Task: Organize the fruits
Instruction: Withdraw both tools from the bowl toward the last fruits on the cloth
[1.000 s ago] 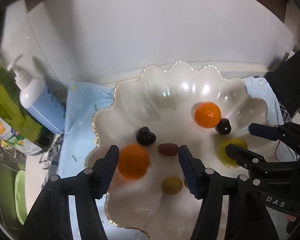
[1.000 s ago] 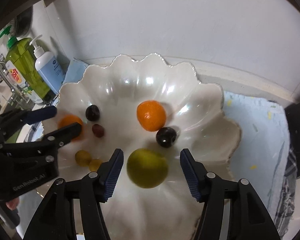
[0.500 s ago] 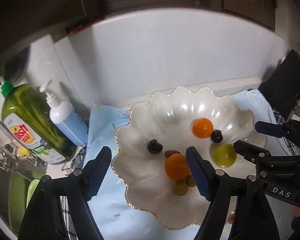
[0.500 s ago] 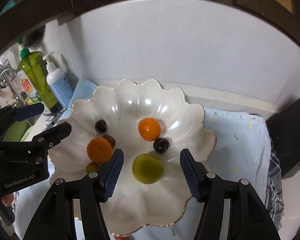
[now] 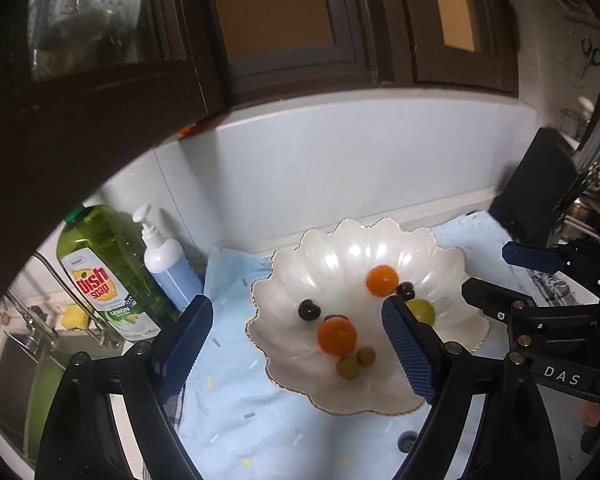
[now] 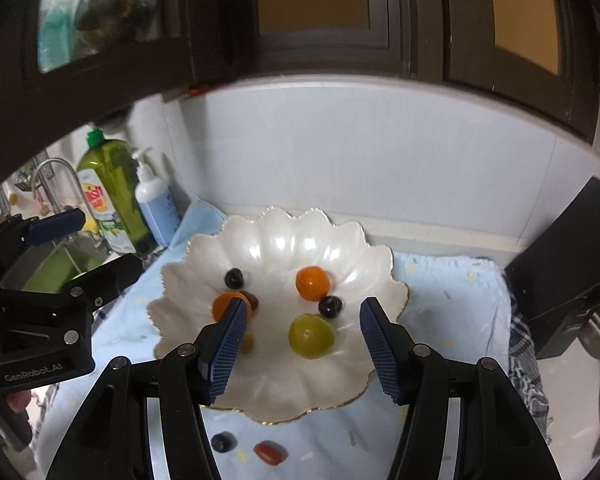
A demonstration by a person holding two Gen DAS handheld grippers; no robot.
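Note:
A white scalloped bowl [image 5: 340,248] [image 6: 284,232] sits on a light blue cloth [image 5: 236,400]. In it lie two oranges [image 5: 337,336] [image 5: 382,280], a yellow-green fruit [image 6: 311,336], dark plums [image 5: 309,309] [image 6: 330,306], a reddish date [image 6: 253,299] and two small green fruits [image 5: 348,367]. A dark plum [image 6: 223,442] and a red date [image 6: 271,453] lie on the cloth in front of the bowl. My left gripper [image 5: 298,350] is open and empty, raised above the bowl's left side. My right gripper [image 6: 302,348] is open and empty above the bowl's near side.
A green dish soap bottle [image 5: 104,276] and a white-and-blue pump bottle [image 5: 168,268] stand left of the bowl by the sink [image 6: 56,264]. A black box [image 6: 568,280] stands at the right. Dark cabinets [image 5: 284,24] hang above the white wall.
Both grippers have risen and pulled back from the bowl, staying open. The orange near my left gripper rolled toward the bowl's middle and came to rest.

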